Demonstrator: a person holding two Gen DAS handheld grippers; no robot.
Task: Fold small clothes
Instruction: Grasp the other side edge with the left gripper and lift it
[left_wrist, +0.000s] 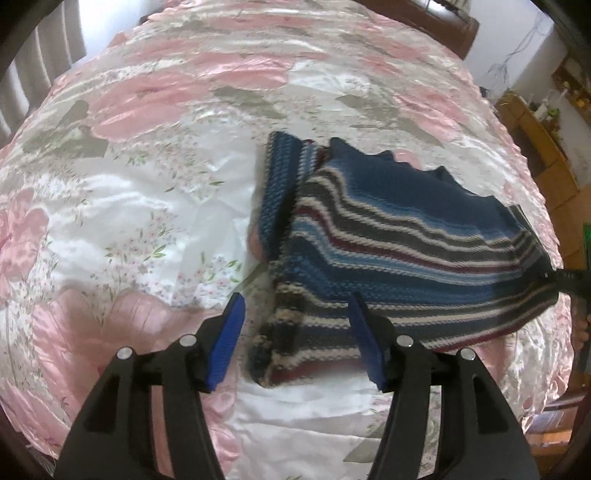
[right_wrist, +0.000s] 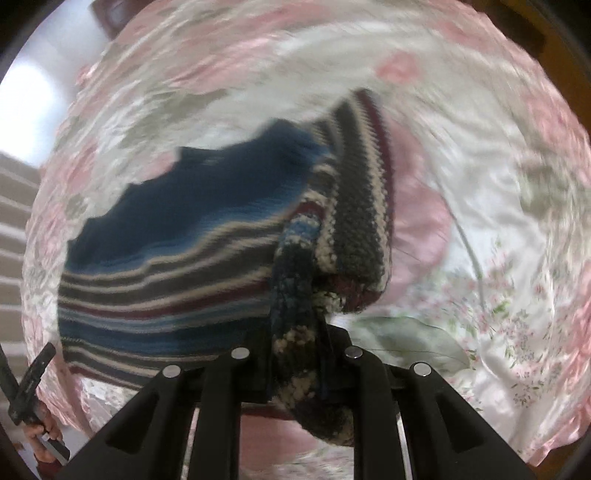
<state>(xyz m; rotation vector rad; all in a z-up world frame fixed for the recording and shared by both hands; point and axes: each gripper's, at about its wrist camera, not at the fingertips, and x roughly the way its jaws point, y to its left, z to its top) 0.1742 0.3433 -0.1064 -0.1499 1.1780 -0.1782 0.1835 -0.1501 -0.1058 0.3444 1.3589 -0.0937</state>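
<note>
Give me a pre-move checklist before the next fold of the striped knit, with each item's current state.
1. Right gripper shut on the striped knit: ok; bunched fabric sits between its fingers in the right wrist view.
2. Left gripper open and ready: ok; its blue pads stand apart and hold nothing.
3. Corner lined up for the left gripper: ok; the knit's near corner lies just ahead, between the pads.
4. Knit lying flat: not ok; one side is lifted and doubled over.
5. Bedspread smooth beneath: cannot tell; the knit hides it.
6. Right wrist view sharp enough to judge: not ok; it is motion-blurred.
</note>
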